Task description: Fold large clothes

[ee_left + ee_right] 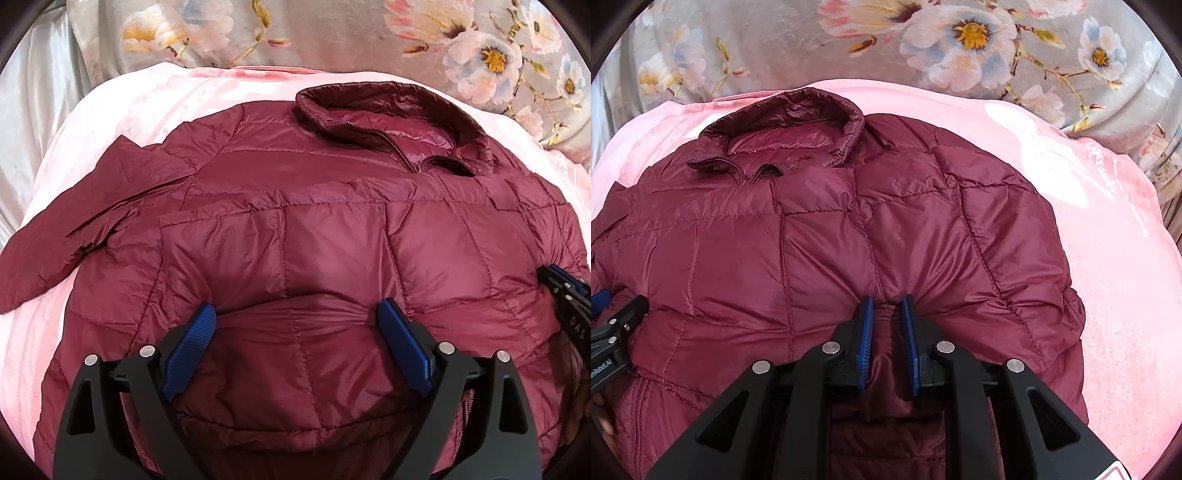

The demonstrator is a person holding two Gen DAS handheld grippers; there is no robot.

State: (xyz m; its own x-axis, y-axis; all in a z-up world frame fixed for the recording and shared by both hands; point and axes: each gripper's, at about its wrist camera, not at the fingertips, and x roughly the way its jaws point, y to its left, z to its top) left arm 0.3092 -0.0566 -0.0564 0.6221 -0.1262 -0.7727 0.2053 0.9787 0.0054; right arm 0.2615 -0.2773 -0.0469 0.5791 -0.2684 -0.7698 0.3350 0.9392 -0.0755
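Observation:
A maroon quilted puffer jacket point(295, 206) point(812, 240) lies spread on a pink blanket, with its collar point(388, 107) point(798, 114) at the far side and the zip partly open. One sleeve point(92, 206) stretches out to the left. My left gripper point(295, 306) is open wide over the jacket's near edge, and a puffed fold of fabric lies between its blue pads point(192, 343). My right gripper point(887, 299) is shut on a narrow pinch of the jacket's near edge. Each gripper shows at the edge of the other's view: the right one point(565, 299) and the left one point(617, 314).
The pink blanket point(110, 99) point(1108, 258) extends past the jacket on both sides. Behind it hangs a grey floral fabric point(332, 33) point(775, 44). A white satin cloth point(33, 92) lies at the far left.

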